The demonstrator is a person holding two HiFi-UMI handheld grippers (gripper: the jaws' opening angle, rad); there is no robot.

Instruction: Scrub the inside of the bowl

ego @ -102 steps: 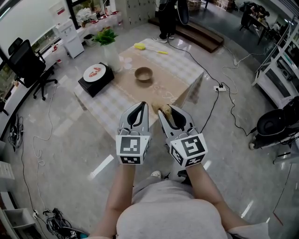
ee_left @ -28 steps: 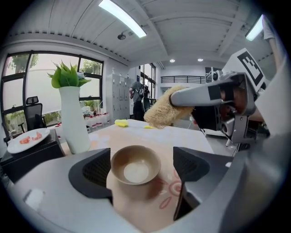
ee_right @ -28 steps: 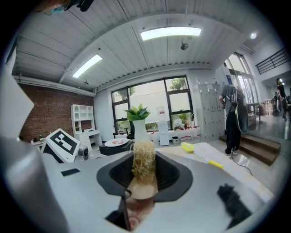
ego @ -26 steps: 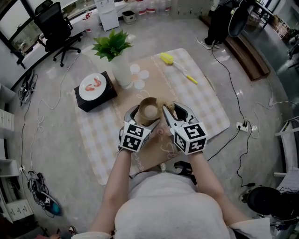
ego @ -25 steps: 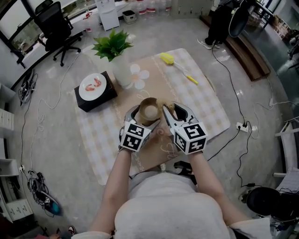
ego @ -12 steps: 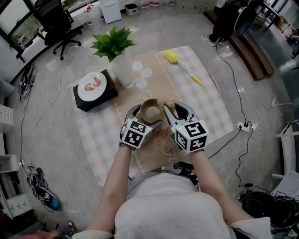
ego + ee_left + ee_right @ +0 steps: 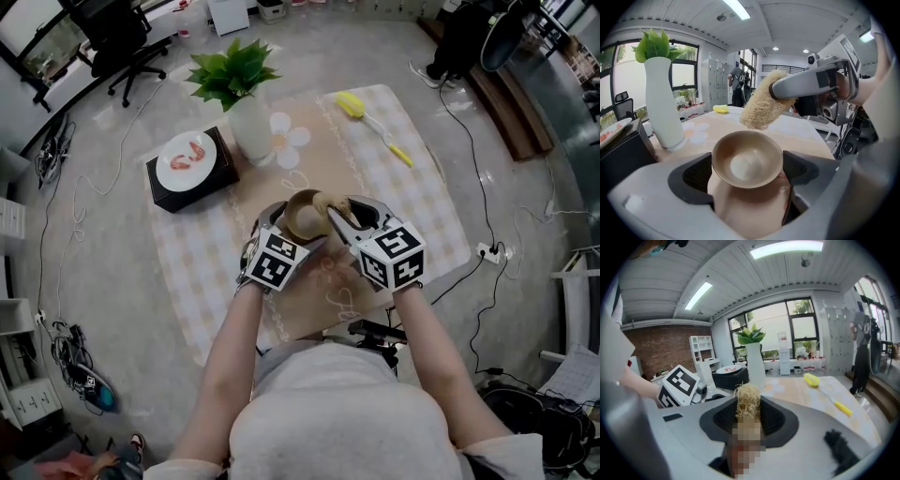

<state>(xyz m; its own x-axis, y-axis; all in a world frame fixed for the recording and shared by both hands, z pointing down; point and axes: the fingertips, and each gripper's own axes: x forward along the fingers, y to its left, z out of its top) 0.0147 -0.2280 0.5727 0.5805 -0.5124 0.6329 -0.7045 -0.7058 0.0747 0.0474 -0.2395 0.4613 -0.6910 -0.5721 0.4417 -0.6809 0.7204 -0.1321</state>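
A small tan bowl (image 7: 302, 217) is held off the table between the jaws of my left gripper (image 7: 287, 227), its open side tipped toward that gripper's camera. In the left gripper view the bowl (image 7: 747, 159) fills the gap between the pads, its inside bare. My right gripper (image 7: 349, 214) is shut on a straw-coloured loofah scrubber (image 7: 327, 201). The scrubber (image 7: 763, 107) hangs just above the bowl's far rim, not touching the inside. In the right gripper view the scrubber (image 7: 747, 401) sticks out between the jaws.
The checked tablecloth (image 7: 412, 202) carries a white vase with a green plant (image 7: 249, 127), a black box with a white plate (image 7: 187, 163) and a yellow brush (image 7: 371, 119). Cables run over the floor; an office chair (image 7: 112, 28) stands far left.
Four seconds ago the bowl stood on the table, far from both grippers; now the left gripper holds it up. Over the last second the scrubber has come closer to the bowl's rim.
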